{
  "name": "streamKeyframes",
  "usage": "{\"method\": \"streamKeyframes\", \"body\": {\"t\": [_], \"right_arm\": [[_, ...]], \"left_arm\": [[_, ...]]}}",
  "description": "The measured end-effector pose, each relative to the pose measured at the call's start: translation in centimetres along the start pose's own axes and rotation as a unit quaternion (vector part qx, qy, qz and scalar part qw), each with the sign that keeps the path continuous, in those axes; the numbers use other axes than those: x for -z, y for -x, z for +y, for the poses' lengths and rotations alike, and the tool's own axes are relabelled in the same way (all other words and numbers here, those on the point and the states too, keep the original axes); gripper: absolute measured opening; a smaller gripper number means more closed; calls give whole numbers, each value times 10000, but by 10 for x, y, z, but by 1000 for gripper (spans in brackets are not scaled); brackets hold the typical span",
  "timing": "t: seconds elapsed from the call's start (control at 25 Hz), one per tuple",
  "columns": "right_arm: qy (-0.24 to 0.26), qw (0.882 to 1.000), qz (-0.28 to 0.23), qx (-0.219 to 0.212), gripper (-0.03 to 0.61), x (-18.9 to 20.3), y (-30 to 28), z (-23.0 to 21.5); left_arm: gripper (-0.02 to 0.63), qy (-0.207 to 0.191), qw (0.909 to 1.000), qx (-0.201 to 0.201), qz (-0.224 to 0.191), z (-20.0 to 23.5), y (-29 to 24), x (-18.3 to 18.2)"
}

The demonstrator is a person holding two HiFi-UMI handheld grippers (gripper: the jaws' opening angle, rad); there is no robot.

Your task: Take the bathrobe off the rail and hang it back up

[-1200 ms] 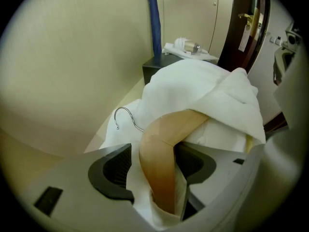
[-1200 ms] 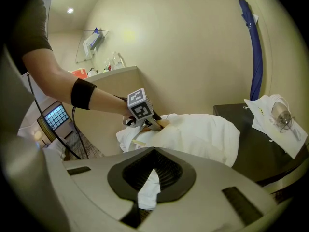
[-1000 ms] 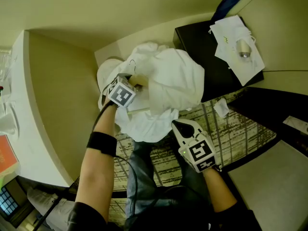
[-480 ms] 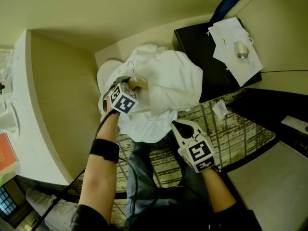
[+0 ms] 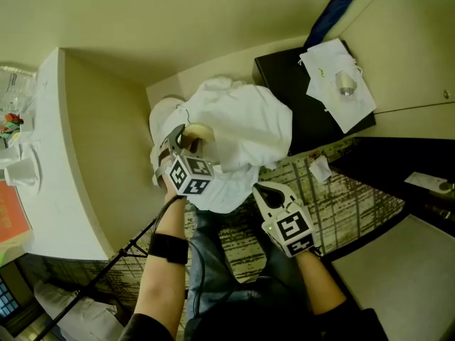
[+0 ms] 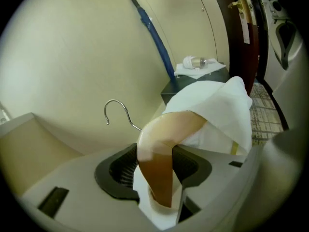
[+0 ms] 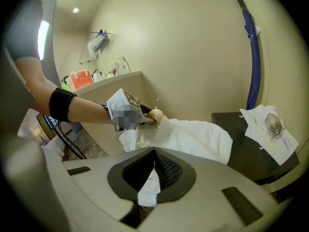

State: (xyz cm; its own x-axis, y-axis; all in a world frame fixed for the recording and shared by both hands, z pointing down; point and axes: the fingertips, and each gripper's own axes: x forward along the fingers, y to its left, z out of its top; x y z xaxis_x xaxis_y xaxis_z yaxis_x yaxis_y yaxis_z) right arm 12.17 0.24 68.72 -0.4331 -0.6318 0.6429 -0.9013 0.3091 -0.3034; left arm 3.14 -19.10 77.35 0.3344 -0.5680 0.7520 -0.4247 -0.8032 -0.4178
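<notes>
Wooden hanger (image 6: 161,134) just clamped tighter in left gripper (image 6: 157,175), bathrobe (image 5: 245,123) cloth pinched in right gripper (image 7: 153,175). Might slide off sideways if tugged unevenly.

Your head camera looks steeply down from above and behind both tools, far enough back to take in the left tool (image 5: 183,139), the right tool (image 5: 261,189) and the patterned carpet (image 5: 348,197) under them. The left tool's camera sits close behind its jaws, which have just been closing on the wooden hanger (image 6: 159,149) between them, and faces the wall (image 6: 72,57) ahead. The right tool's camera looks along its own jaws towards the left tool ahead of it. All three views share the bathrobe (image 5: 242,126), the black cabinet (image 5: 284,77) and the blue umbrella (image 5: 334,9) beyond the tools.
</notes>
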Motion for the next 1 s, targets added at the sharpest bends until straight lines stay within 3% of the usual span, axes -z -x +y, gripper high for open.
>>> {"method": "streamKeyframes", "body": {"t": [0.2,0.36,0.64,1.0], "right_arm": [[194,9995,-259,70,20,-32,23,10],[365,9978,-538,103,20,-69,42,23],[859,9871,-1323,272,20,-162,86,46],[1513,9605,-2246,642,20,-269,151,72]], "left_arm": [[212,283,9948,-864,-461,36,65,-29],[212,304,9847,-1503,-833,71,126,-59],[211,118,9539,-2534,-1606,142,229,-138],[210,2,9141,-2983,-2747,194,336,-247]]}}
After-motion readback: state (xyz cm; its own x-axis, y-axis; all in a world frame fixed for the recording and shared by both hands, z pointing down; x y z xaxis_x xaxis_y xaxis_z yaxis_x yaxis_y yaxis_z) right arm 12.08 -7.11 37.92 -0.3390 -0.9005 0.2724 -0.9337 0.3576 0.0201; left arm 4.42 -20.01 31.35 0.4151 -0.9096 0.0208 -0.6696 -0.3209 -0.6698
